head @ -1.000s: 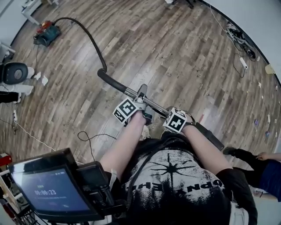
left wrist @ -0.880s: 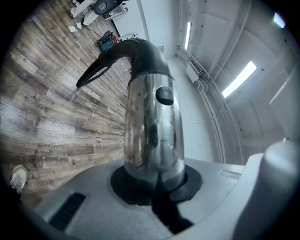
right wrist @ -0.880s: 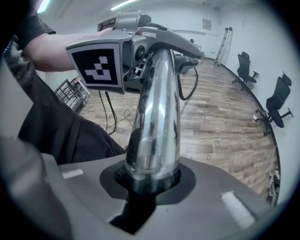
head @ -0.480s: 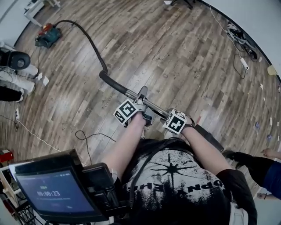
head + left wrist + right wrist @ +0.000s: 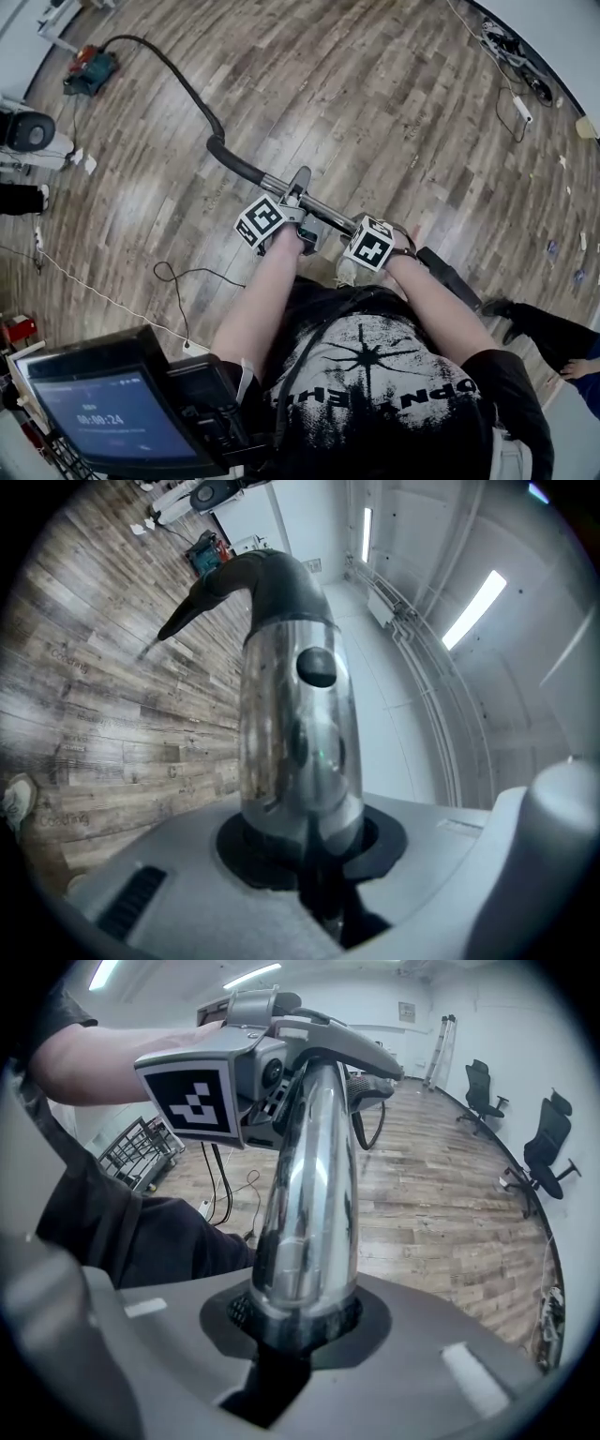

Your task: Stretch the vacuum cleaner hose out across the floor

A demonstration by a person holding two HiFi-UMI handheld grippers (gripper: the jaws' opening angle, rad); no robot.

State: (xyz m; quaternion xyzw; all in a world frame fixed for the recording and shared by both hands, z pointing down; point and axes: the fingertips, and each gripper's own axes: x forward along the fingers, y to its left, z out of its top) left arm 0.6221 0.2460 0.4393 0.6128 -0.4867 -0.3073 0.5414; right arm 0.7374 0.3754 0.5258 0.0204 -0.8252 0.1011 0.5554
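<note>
1. On the wooden floor, at the upper left of the head view, stands the vacuum cleaner. The black hose leaves it and runs in a long curve towards the person, ending at the bent black grip of the wand.
2. The chrome tube continues from the grip. It is held clear of the floor, slanting across in front of the person's torso. Its black end shows at the lower right.
3. The left hand-held gripper is clenched on the tube just beyond the grip, pointing nearly level. Its jaws have just been opening a little. The tube fills the gap between them, and the hose and vacuum cleaner are visible beyond along the tube.
4. The right hand-held gripper is clenched on the same tube, nearer the black end, and points steeply down. Its view looks up the tube to the marker cube of the left hand-held gripper.
5. A thin cable lies looped on the floor to the person's left. A screen sits at the lower left of the head view. Office chairs stand by the far wall, and another person's leg enters at the right edge.
</note>
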